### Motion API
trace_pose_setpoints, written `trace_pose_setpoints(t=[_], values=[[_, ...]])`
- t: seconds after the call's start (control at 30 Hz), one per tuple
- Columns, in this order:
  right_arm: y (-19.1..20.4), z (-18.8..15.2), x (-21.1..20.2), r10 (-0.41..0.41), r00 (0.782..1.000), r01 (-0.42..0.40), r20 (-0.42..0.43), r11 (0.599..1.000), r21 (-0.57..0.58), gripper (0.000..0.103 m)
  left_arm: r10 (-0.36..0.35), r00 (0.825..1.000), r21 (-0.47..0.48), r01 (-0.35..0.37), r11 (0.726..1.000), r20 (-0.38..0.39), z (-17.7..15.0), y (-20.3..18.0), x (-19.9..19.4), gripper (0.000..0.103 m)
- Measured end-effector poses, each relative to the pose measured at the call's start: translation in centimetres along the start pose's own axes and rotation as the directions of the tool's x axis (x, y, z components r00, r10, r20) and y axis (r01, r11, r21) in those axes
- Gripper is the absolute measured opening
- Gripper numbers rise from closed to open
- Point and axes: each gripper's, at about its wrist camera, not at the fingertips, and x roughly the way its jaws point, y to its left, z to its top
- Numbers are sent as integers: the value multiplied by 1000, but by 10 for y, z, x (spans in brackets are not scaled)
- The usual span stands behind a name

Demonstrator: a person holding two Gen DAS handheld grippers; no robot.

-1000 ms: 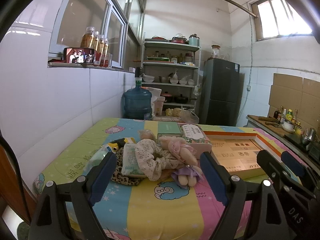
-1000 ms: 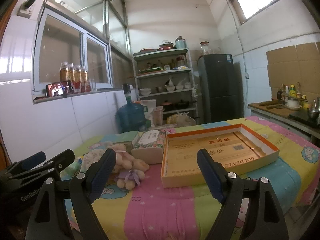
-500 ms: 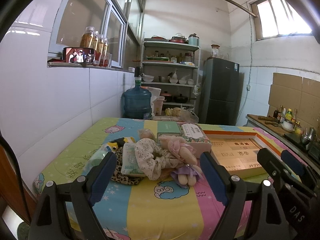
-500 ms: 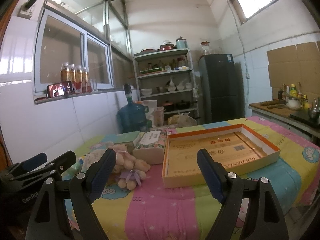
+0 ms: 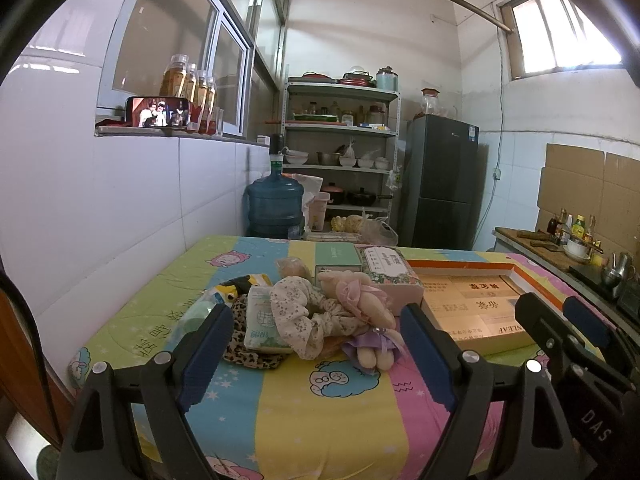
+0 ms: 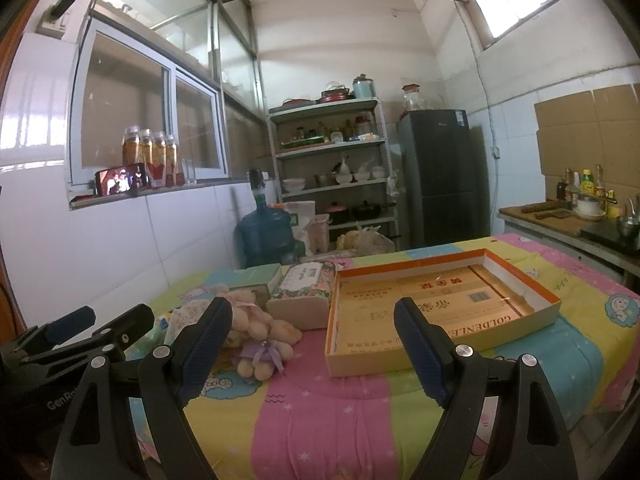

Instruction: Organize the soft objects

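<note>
Our left claw [image 5: 316, 344] is spread wide with nothing in it, hovering short of the heap of soft stuff, so the floral scrunchie [image 5: 298, 316] and plush doll [image 5: 364, 312] sit right between its fingers, further out on the worktop [image 5: 320, 420]. Our right claw [image 6: 312, 344] is wide apart too, doll [image 6: 260, 332] by its left finger, the shallow cardboard tray [image 6: 432, 308] ahead.

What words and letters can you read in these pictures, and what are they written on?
"GOLDENLEAF": front wall of the shallow orange-edged box.
"DAS": body of the right gripper, seen from the left camera.
"GenRo", cut off: body of the left gripper, seen from the right camera.
Chinese characters on the box floor, floral tissue pack and tablecloth: too blurred to read.
</note>
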Motion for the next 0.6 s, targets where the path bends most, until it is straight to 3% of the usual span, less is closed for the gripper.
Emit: trace_pose_setpoints(t=[0.6], values=[[9, 2, -4, 28, 999, -28, 16, 1000, -8, 84, 2, 1000, 2, -2, 1000, 0, -1, -1, 0, 85]])
